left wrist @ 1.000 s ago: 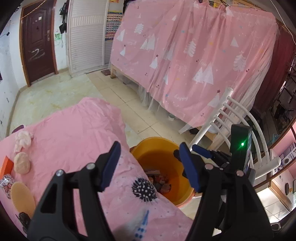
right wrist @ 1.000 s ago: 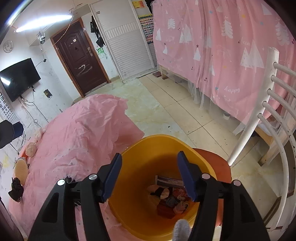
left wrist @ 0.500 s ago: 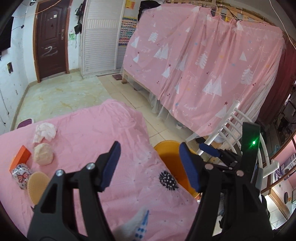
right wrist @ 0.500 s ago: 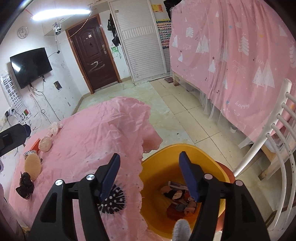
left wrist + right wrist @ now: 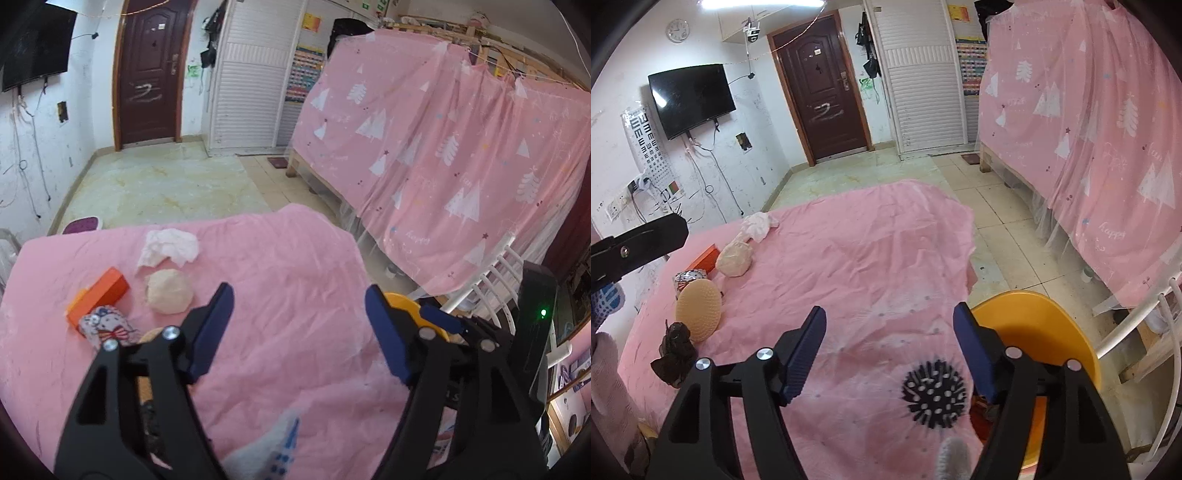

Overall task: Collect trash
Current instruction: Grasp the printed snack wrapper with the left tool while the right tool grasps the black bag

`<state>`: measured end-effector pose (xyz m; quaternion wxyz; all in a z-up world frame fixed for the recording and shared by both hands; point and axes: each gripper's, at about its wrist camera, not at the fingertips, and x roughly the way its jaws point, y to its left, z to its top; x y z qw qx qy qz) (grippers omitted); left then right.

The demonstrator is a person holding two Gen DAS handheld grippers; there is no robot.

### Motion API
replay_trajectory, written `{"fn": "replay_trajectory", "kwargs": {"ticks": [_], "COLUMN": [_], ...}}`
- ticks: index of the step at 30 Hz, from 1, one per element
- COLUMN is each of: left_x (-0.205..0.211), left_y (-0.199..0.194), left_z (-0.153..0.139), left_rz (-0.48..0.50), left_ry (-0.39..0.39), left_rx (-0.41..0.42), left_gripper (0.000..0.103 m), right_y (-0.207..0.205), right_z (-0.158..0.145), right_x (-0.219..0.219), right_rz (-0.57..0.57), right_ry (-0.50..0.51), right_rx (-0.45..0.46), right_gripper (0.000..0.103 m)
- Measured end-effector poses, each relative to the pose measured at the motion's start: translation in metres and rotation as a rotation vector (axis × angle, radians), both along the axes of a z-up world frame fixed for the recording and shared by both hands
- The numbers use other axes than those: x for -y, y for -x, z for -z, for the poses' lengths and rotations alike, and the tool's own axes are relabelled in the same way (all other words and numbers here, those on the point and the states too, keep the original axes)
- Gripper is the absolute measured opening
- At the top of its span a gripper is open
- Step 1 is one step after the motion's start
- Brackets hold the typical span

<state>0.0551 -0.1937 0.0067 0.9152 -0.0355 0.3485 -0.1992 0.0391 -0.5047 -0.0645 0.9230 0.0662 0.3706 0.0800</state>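
Both your left gripper (image 5: pixel 299 325) and right gripper (image 5: pixel 889 349) gape empty; the tissue (image 5: pixel 169 246), orange box (image 5: pixel 101 293) and black wad (image 5: pixel 674 349) await the yellow bin (image 5: pixel 1049 332).

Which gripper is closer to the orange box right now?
Left. The left gripper hangs just right of the orange box. The right gripper sits farther off, with the box far across the cloth from it.

Home bedroom, curtained bed (image 5: pixel 461 166), wall television (image 5: pixel 690 98), entrance door (image 5: pixel 823 99)
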Motion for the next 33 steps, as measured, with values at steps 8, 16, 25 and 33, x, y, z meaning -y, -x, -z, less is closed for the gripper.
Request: {"fn": "replay_trajectory", "kwargs": {"ticks": [8,16,25,33], "left_x": [-0.064,-0.119,-0.162,-0.161], "left_y": [-0.006,-0.014,-0.03,-0.041], "left_z": [0.004,0.018,0.049,0.068], "left_rz": [-0.162,-0.265,-0.32,-0.294], "left_ry": [-0.016,0.003,0.051,0.052], "left_rx": [-0.004,-0.056,-0.167,-0.23], "left_gripper": [0.087,0.088,0.087,0.071], "right_y": [-0.004,0.003,0.012,0.016], "right_z": [-0.002,-0.005,0.003,0.013], "right_x": [-0.056,-0.117,-0.176,-0.206], "right_rz": [-0.118,-0.255,-0.383,-0.442], "right_ry": [0.007,0.022,0.043,0.082], "right_rx": [-0.008,-0.003,-0.041,-0.072], "right_gripper": [0.073,0.076,0.077,0.077]}}
